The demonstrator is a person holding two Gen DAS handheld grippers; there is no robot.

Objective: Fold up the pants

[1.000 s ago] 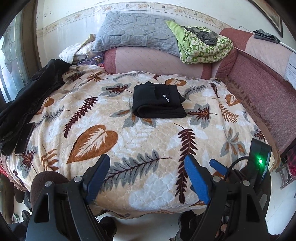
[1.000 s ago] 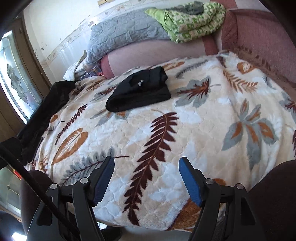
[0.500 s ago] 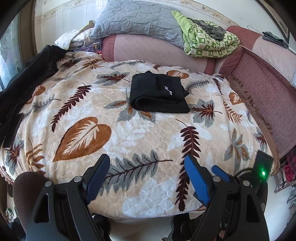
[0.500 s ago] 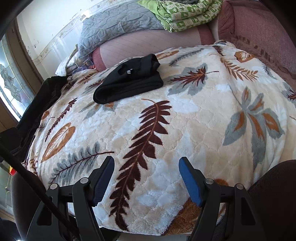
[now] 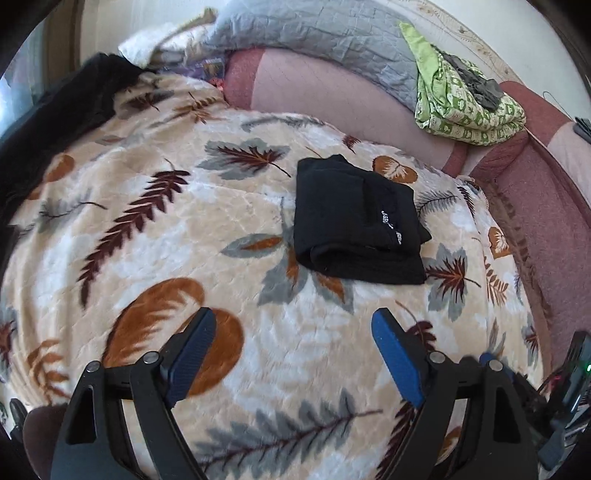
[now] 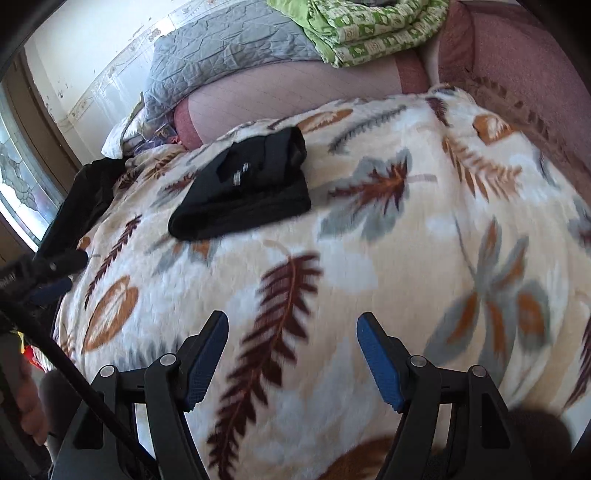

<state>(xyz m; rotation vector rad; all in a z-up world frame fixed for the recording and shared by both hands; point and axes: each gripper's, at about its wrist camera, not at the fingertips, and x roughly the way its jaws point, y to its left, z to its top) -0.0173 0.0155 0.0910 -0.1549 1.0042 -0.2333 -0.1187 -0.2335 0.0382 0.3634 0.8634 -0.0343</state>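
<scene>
The black pants (image 5: 354,225) lie folded into a compact rectangle on the leaf-patterned blanket (image 5: 184,236), with small white lettering on top. They also show in the right wrist view (image 6: 247,192), far left of centre. My left gripper (image 5: 293,332) is open and empty, hovering over the blanket short of the pants. My right gripper (image 6: 291,336) is open and empty, over the blanket to the right of the pants and well short of them. The left gripper's fingers (image 6: 55,273) show at the left edge of the right wrist view.
A pink bolster (image 5: 332,85) runs along the back with a grey quilt (image 5: 314,29) and a folded green blanket (image 5: 461,99) on it. A dark garment (image 5: 55,122) lies along the blanket's left side. A maroon padded side (image 5: 535,206) borders the right.
Both grippers have moved forward over the blanket toward the folded pants, which now look larger and nearer. Both have stayed open. The pants have not moved.
</scene>
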